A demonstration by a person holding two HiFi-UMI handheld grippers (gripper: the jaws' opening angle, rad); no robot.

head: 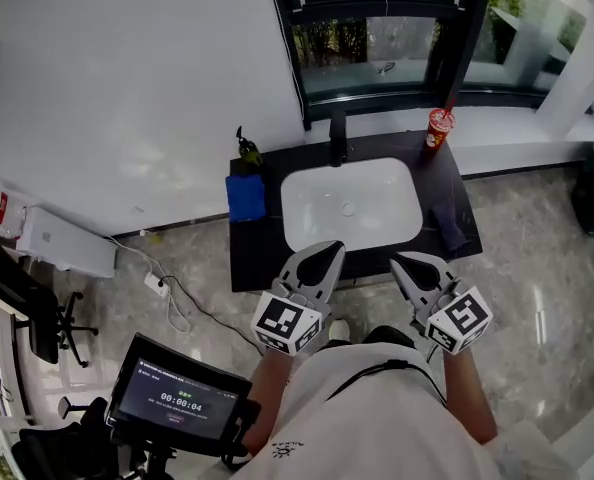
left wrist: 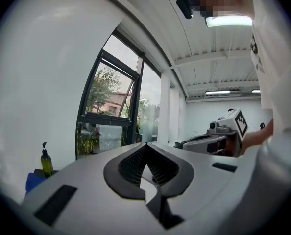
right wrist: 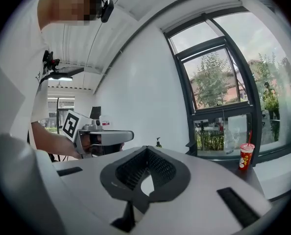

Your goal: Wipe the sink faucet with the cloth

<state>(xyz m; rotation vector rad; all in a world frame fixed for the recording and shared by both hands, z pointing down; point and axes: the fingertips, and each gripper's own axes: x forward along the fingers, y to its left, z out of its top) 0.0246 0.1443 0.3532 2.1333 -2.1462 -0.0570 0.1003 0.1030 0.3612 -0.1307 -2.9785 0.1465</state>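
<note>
The faucet (head: pixel 338 136) stands at the middle of the counter's (head: pixel 252 258) back edge, just behind the white sink (head: pixel 307 223). A blue cloth (head: pixel 245 197) lies at the left edge and a darker cloth (head: pixel 447 226) at the right edge. The left gripper (head: pixel 329 248) and right gripper (head: pixel 405 261) hover side by side over the front edge, each with its jaws closed on nothing.
</note>
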